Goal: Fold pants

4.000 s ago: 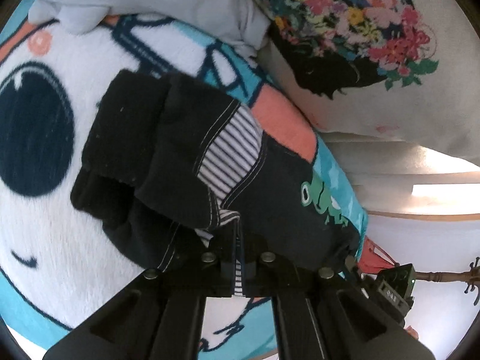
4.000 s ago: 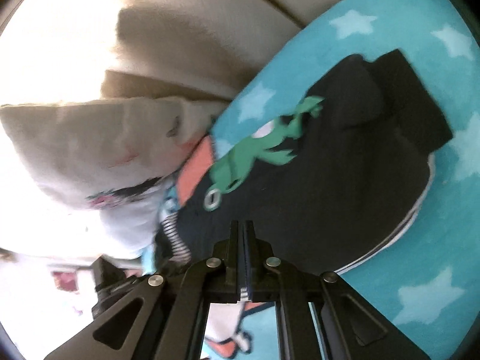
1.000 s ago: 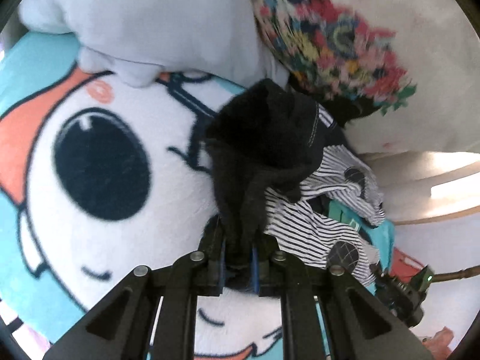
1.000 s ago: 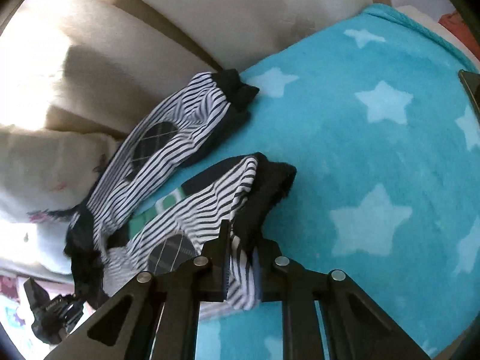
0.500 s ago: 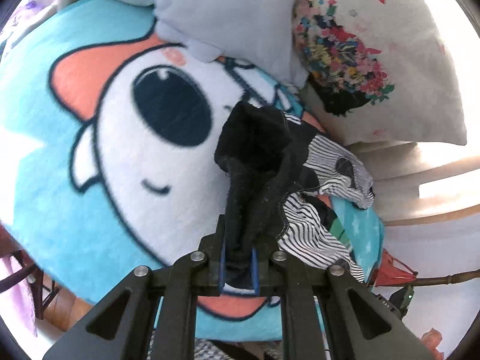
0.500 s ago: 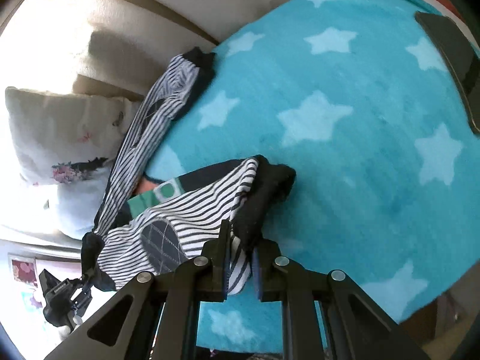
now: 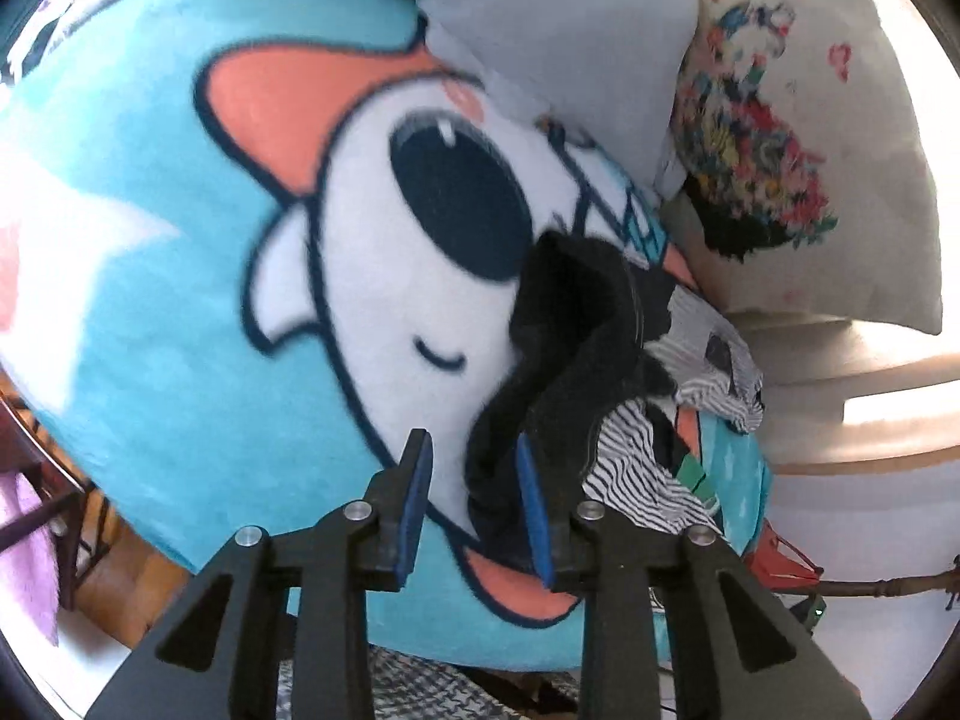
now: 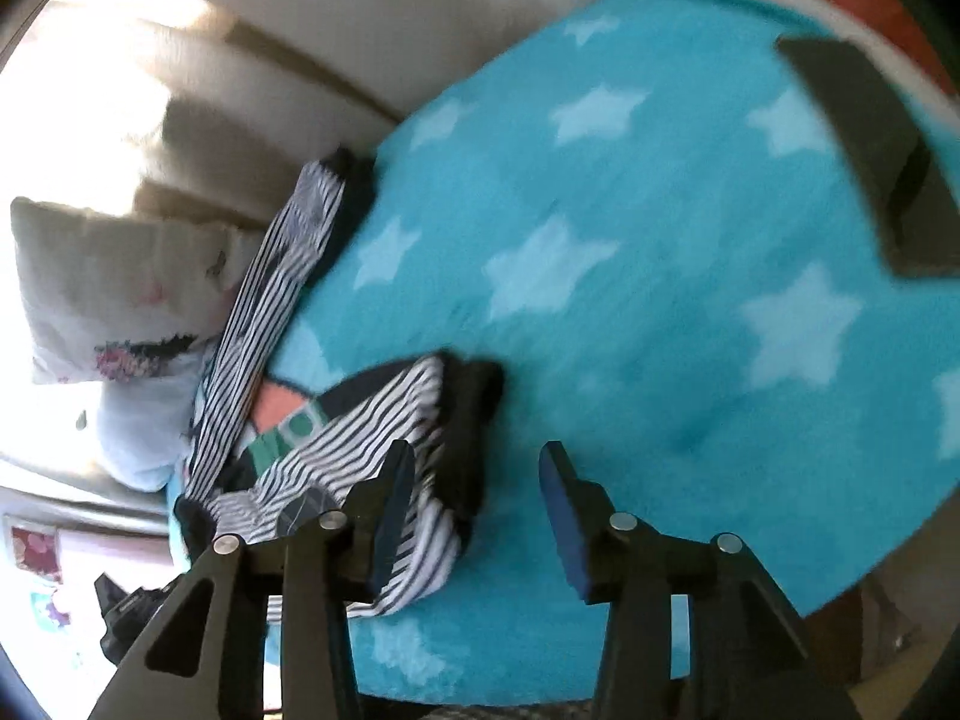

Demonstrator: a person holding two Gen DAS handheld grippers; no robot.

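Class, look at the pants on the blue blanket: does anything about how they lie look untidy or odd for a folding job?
Yes. The pants lie bunched and inside out, striped lining showing, one leg trailing toward the pillow. The left gripper and right gripper are both opening.

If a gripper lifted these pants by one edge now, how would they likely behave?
Probably floppy: the pants bunch and drape in soft folds on the blanket. They likely sag rather than hold a fold. Pushed, the plush pile may drag at them.
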